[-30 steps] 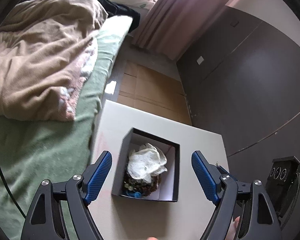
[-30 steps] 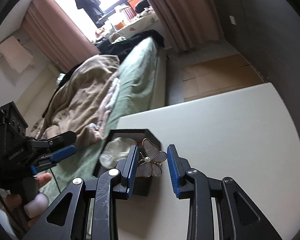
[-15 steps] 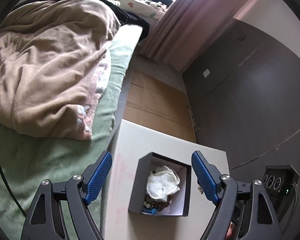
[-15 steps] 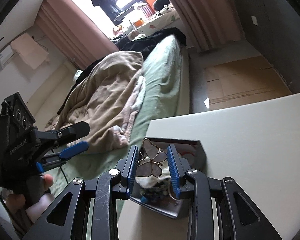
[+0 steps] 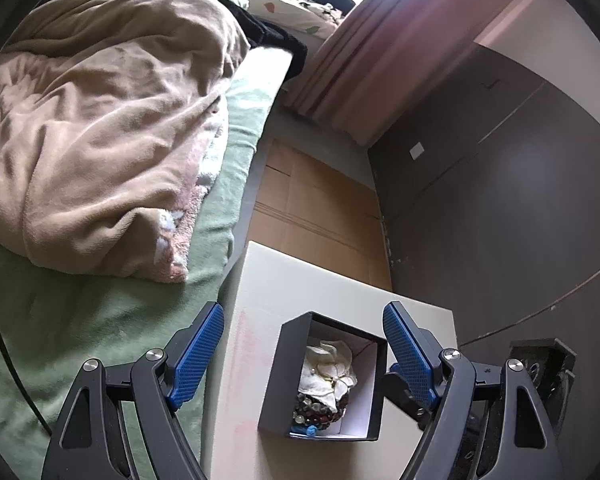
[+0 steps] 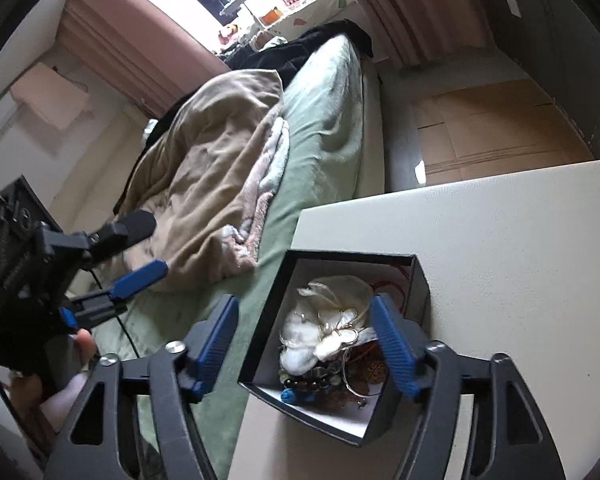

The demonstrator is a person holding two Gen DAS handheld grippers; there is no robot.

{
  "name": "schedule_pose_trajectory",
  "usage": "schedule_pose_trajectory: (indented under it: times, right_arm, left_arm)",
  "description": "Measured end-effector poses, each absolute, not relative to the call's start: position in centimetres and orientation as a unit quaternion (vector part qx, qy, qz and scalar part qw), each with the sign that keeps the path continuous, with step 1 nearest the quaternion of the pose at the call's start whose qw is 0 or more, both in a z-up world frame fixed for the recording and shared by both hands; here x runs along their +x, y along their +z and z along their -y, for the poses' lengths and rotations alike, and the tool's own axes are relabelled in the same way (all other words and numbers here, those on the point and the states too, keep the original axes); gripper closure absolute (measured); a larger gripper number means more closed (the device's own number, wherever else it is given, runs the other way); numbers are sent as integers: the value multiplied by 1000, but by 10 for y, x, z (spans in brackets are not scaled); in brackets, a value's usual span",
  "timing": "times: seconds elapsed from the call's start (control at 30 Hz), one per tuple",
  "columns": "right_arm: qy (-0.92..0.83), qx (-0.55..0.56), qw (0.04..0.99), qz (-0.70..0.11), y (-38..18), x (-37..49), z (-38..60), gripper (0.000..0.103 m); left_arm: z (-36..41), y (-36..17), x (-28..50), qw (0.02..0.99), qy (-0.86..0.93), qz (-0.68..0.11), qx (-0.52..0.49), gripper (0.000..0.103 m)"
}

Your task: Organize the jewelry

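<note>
Released from the right hand-held gripper (image 6: pixel 306 334), whose jaws are opening, butterfly brooch (image 6: pixel 338 330) lies in box (image 6: pixel 418 276); left hand-held gripper (image 5: pixel 302 354) spread at nine o'clock.

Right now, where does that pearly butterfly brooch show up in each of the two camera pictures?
Left wrist view: the butterfly brooch lies low and centre, on the jewelry heap inside the black box, between the blue fingertips.
Right wrist view: the brooch lies low and centre in the same box, loose between the right gripper's opening jaws.
Shared landmark: the blue bead at the box's near edge.
</note>
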State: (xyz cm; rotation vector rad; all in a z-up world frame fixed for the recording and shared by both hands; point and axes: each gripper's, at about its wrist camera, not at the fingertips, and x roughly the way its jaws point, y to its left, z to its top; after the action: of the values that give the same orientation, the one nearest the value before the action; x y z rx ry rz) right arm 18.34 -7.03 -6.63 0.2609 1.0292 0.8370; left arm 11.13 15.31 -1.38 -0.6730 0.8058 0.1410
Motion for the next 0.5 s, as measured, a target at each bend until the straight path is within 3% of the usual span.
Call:
schedule_pose_trajectory:
  times: [0.4, 0.5]
  right_arm:
    - [322, 102, 816, -470, -50, 170, 128, 32]
    - [305, 100, 823, -469, -46, 169, 143, 27]
  left_arm:
    - [-117, -19, 108, 875, 64, -401, -265, 21]
    - [-106, -17, 106, 879, 67, -402, -248, 21]
